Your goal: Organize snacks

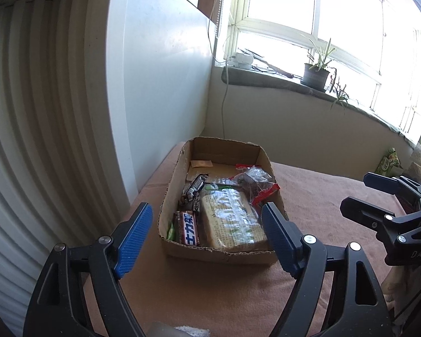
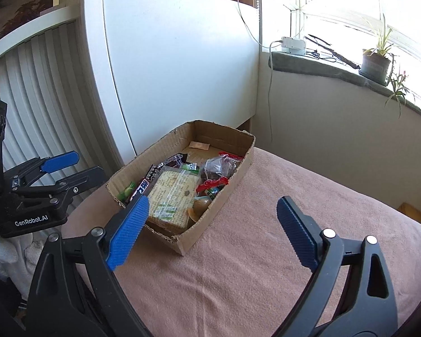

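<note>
The snacks [image 1: 224, 213] sit packed in the cardboard box [image 1: 179, 165] at frame centre, gathered for tidiness. The left gripper [image 1: 205, 238] and right gripper [image 2: 213, 233] hang before it, jaws apart and empty.

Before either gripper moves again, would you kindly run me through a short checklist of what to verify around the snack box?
1. Left gripper empty, jaws apart: ok.
2. Right gripper empty, jaws wide apart: ok.
3. Cardboard box flat on the pink cloth, top open: ok.
4. Snacks inside the box walls, cracker pack and chocolate bar lying flat: ok.
5. More snacks still to collect: cannot tell; a green packet sits at the cloth's far edge, its contents unclear.
6. Grippers apart from each other: ok.
</note>
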